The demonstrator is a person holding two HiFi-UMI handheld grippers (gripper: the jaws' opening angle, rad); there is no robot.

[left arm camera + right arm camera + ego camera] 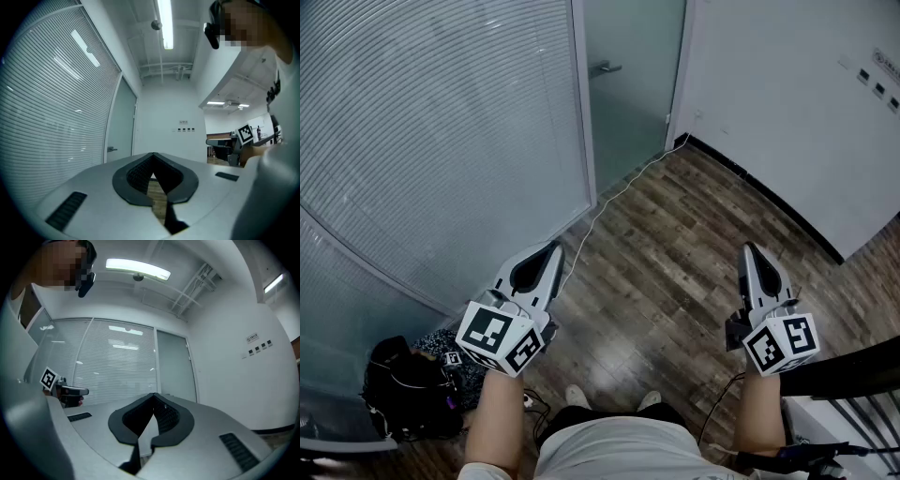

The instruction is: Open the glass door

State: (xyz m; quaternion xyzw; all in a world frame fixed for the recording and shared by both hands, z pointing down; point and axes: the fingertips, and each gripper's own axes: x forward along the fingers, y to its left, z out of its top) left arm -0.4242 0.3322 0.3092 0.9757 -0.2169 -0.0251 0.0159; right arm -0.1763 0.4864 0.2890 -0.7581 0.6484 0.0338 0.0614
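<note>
Wood-plank floor (675, 244) underfoot, with curved glass wall (441, 141) and its blinds on the left, plain white wall on the right. Between them, at the far end, glass door (628, 94), seemingly shut, with lever handle (605, 67) near its left edge. Well short of it: left gripper (555, 248) and right gripper (750, 248), both roughly level, both closed on nothing, tips together. Task judged barely begun: handle untouched, door not yet opened. Left to do, by this reading: reaching the handle, pressing it, swinging the door. Hard to tell: hinge side, push or pull, anything behind the frosted pane. Cut off at lower left, dark bag (408, 389); person's torso only partly in view.
</note>
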